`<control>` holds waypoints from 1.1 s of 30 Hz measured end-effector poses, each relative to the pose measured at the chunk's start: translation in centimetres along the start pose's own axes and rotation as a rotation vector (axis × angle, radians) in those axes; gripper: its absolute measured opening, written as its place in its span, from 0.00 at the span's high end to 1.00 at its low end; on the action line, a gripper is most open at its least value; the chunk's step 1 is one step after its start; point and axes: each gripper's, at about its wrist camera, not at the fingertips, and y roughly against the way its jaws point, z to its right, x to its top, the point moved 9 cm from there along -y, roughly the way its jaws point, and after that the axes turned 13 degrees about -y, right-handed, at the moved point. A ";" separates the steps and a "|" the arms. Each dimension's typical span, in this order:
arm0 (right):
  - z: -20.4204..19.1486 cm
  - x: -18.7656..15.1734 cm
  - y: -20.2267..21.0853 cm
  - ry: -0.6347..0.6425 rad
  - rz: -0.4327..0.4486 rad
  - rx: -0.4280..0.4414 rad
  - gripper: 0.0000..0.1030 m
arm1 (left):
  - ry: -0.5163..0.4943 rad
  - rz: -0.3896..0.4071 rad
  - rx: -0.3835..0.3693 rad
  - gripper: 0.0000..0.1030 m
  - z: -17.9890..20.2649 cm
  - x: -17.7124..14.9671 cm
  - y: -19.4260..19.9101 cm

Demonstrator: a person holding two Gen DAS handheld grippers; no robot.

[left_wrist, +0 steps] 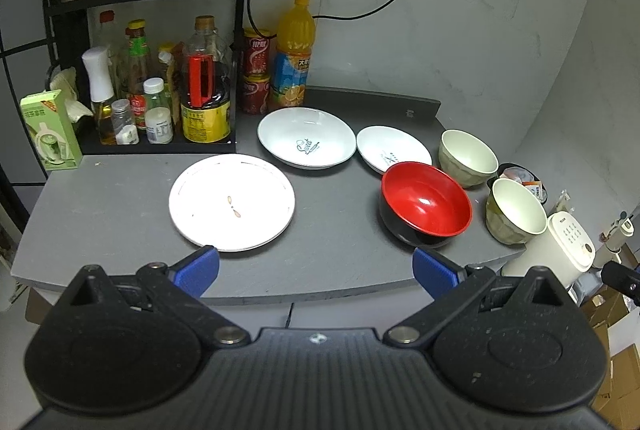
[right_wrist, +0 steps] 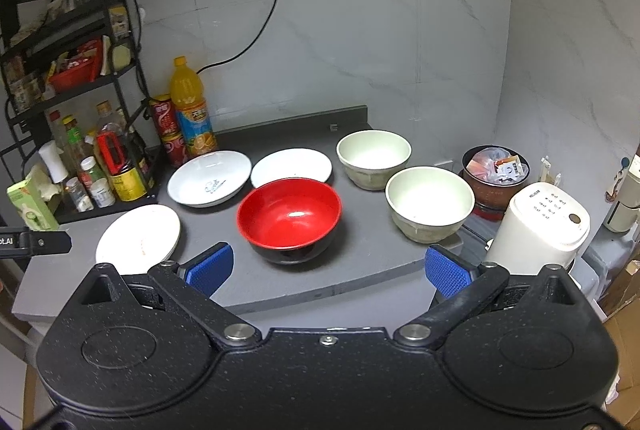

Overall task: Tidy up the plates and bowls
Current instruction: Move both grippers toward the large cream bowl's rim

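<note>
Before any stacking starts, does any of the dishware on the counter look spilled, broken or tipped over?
Nothing stands out. The three plates, red bowl and two cream bowls sit upright and apart on the grey counter, empty; the flat plate shows only small brown marks at its centre.

Left wrist view: looks forward and down from just off the near edge of the counter [left_wrist: 100, 197], facing the back wall; flat white plate [left_wrist: 232, 202] nearest, at 12 o'clock.
Right wrist view: same height and heading, set further toward 3 o'clock; red bowl [right_wrist: 289, 218] dead ahead, white kettle [right_wrist: 538, 226] close at 2 o'clock.
Shared ground: both views take in the counter, all plates and bowls, the orange bottle [left_wrist: 294, 53] and the condiment rack [right_wrist: 76, 117] at 10 o'clock.
</note>
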 end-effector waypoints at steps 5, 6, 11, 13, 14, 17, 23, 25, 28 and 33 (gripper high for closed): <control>0.6 0.6 -2.1 -0.022 -0.013 -0.007 0.00 | -0.011 -0.010 -0.003 0.01 0.6 1.1 -2.0; 0.8 0.7 -2.6 -0.027 -0.013 -0.014 0.00 | -0.009 -0.019 0.001 0.01 0.6 1.3 -2.5; 1.6 1.4 -5.2 -0.066 -0.030 -0.042 0.00 | 0.005 -0.047 -0.005 0.01 0.6 2.3 -5.0; 1.7 1.8 -6.3 -0.076 -0.033 -0.055 0.01 | 0.004 -0.056 -0.007 0.01 0.6 2.7 -6.0; 1.8 2.0 -6.8 -0.081 -0.036 -0.065 0.01 | 0.002 -0.063 -0.009 0.01 0.6 3.0 -6.7; 2.1 2.5 -8.2 -0.106 -0.043 -0.087 0.01 | -0.009 -0.077 -0.020 0.03 0.7 3.9 -8.6; 3.5 3.4 -10.9 -0.175 -0.053 -0.144 0.06 | -0.042 -0.093 -0.065 0.03 1.4 6.0 -12.3; 4.1 3.5 -11.8 -0.206 -0.061 -0.166 0.09 | -0.065 -0.095 -0.076 0.03 1.8 6.8 -13.4; 4.5 3.6 -13.1 -0.235 -0.069 -0.199 0.12 | -0.090 -0.108 -0.098 0.05 2.2 7.8 -15.4; 5.7 3.9 -15.2 -0.303 -0.084 -0.242 0.18 | -0.147 -0.189 -0.137 0.12 3.3 8.8 -19.2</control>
